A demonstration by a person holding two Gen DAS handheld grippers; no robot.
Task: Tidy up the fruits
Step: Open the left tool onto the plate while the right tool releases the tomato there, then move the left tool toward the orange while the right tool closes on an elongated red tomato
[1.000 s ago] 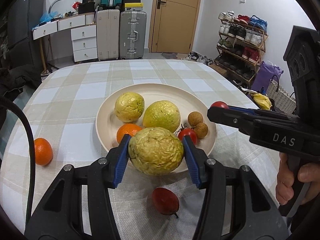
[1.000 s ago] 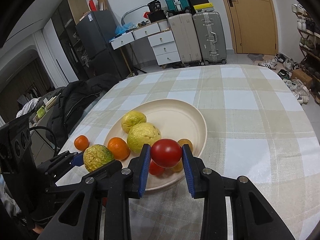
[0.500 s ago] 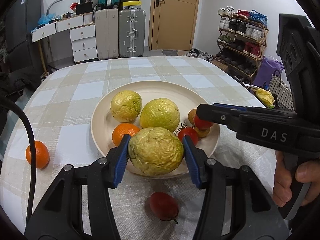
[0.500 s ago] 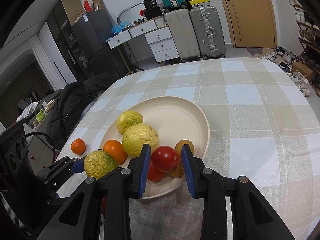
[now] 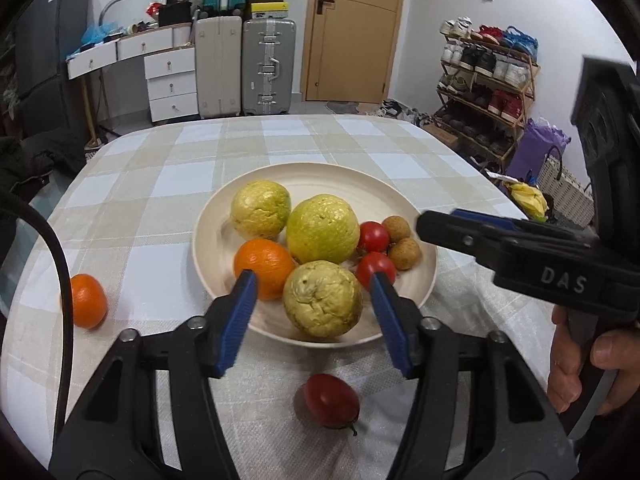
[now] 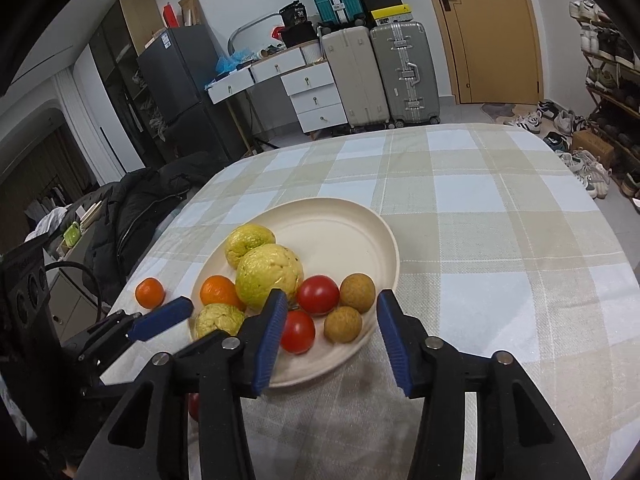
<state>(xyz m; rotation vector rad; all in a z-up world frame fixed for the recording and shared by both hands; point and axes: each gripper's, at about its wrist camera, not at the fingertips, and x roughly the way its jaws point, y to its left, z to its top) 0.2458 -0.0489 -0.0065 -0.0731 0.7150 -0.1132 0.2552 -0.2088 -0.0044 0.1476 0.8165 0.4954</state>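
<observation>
left gripper [image 5: 312, 320]: jaws wide, empty
right gripper [image 6: 330, 336]: jaws wide, empty
red fruit [image 5: 331, 400], bottom centre: probably soft, rolls; grip sides lightly

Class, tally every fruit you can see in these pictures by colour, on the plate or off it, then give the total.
Yellow-green fruits: 3
Orange fruits: 2
Red fruits: 3
Brown fruits: 2
Total: 10
</observation>
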